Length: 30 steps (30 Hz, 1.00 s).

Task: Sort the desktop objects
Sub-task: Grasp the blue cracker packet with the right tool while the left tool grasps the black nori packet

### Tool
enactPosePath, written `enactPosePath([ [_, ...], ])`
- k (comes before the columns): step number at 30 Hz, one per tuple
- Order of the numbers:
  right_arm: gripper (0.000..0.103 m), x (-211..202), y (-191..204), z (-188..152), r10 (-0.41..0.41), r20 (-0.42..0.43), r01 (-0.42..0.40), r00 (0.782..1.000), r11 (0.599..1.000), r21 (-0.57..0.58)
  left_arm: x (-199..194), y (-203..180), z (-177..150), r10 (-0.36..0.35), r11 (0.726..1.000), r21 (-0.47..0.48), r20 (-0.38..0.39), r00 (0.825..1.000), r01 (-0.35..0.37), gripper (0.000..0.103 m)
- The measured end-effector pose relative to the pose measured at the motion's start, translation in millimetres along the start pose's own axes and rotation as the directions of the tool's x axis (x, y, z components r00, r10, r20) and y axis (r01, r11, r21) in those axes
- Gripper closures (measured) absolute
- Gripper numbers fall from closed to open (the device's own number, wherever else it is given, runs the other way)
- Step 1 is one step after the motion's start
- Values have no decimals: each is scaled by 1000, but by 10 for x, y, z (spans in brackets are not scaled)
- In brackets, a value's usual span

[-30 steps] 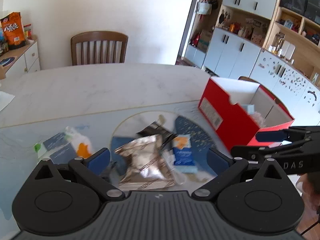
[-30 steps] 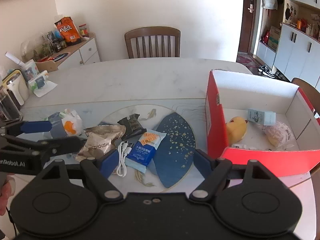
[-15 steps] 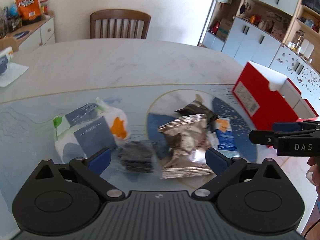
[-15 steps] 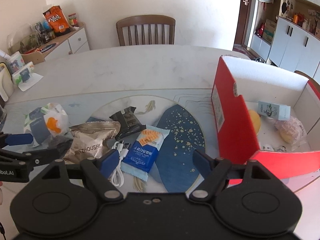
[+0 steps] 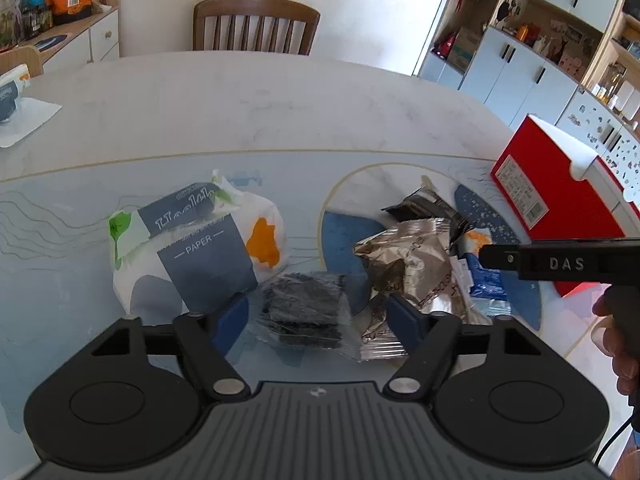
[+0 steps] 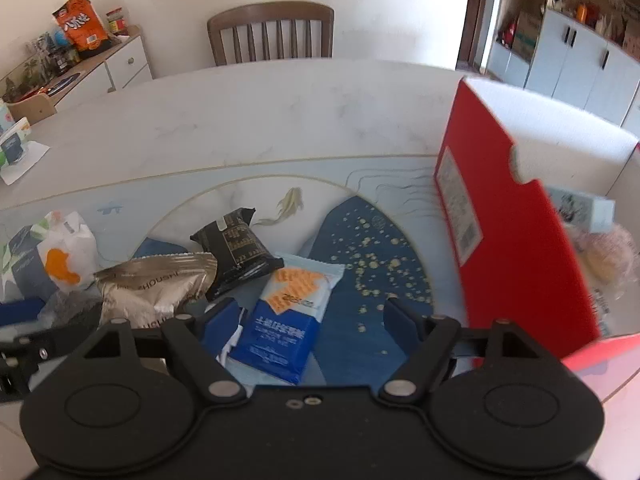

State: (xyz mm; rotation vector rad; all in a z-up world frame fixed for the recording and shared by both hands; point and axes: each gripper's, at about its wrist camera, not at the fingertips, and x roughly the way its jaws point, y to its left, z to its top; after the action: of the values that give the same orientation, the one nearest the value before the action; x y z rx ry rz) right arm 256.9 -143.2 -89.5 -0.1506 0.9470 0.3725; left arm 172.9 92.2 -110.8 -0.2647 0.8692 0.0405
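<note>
In the left wrist view a clear-wrapped dark packet (image 5: 306, 308) lies on the patterned mat (image 5: 60, 280), between the fingers of my left gripper (image 5: 316, 320). Its jaws are closing and the pads stand just clear of the wrapper. Beside it are a paper tissue pack (image 5: 192, 240) and a crumpled silver snack bag (image 5: 404, 264). My right gripper (image 6: 310, 320) hangs open low over a blue and orange packet (image 6: 288, 312), with a white cable (image 6: 232, 344) at its left finger. A black packet (image 6: 234, 244) lies just beyond.
A red box (image 6: 508, 216) stands open at the right and holds a pale carton (image 6: 584, 210) and a wrapped bun (image 6: 604, 256). A wooden chair (image 6: 272, 32) stands at the table's far side. A sideboard (image 6: 100, 60) with snacks is at back left.
Both grippers have come down closer to the table. The left one shifted left from over the silver bag to the dark packet, and its jaws have narrowed. The right one neared the blue packet.
</note>
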Motion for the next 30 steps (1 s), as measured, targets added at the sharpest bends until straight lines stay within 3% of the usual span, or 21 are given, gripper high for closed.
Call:
enactPosePath([
  [4,31,138,27,30,-12,-26,12,1000,1000,12,65,36,15,2,1000,-18,-14,1000,-2,38],
  [15,46,293,17,86,-10,-63,11,998,1000,19,168,60,38,-8,1000,-9,-33,999,8,45],
  [19,57,291,5,98,6,-70,-3,998,999,41,160,81,39,-31,999,-24,-36,999,30,59],
  [21,63,282,6,98,-3,-68,6,998,999,44,157,83,36,-32,999,-28,-37,999,31,61],
  [30,67,203,-42,80,0,-48,4,999,997,80,113,79,23,-27,999,-42,-28,999,26,67],
])
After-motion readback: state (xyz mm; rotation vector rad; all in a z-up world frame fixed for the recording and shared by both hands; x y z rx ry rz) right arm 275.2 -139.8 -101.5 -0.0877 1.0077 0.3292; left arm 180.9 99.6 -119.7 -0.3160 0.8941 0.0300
